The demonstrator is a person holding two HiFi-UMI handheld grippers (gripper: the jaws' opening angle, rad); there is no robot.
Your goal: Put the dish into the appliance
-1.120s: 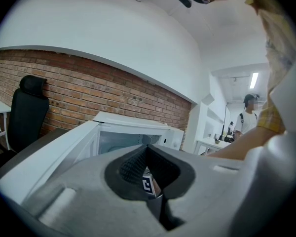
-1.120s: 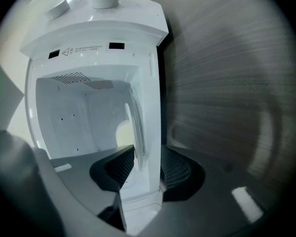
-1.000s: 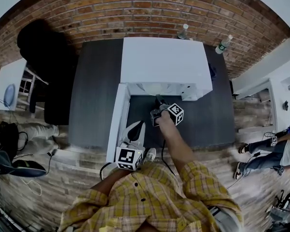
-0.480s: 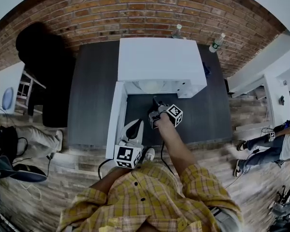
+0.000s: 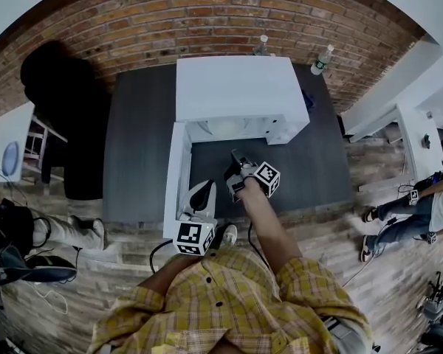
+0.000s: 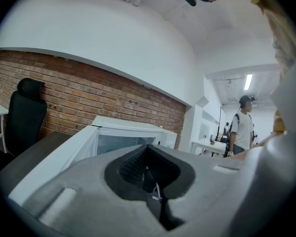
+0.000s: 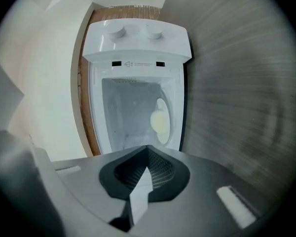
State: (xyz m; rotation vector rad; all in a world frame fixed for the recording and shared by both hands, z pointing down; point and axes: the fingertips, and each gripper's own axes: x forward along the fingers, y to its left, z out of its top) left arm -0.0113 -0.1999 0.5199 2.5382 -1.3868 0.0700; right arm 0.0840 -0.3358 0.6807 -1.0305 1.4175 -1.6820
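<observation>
The white appliance [image 5: 232, 87] stands on a dark table [image 5: 144, 146] with its door [image 5: 179, 169] swung open to the left. In the right gripper view a pale round dish [image 7: 161, 120] lies inside the cavity of the appliance [image 7: 138, 48]. My right gripper [image 5: 236, 161] hangs just in front of the opening, a little back from it. Its jaws [image 7: 147, 169] are shut with nothing between them. My left gripper [image 5: 200, 198] sits by the door's outer end, its jaws [image 6: 147, 172] closed and empty. The left gripper view shows the open door [image 6: 64, 149] from the side.
Two bottles [image 5: 261, 44] [image 5: 321, 59] stand behind the appliance by the brick wall. A black chair [image 5: 59, 87] and a white desk [image 5: 7, 142] are at the left. A person's legs [image 5: 417, 216] show at the right, and someone stands far off [image 6: 241, 127].
My right gripper has drawn back slightly from the appliance's opening, and its jaws have closed with nothing in them. The left gripper stays by the door.
</observation>
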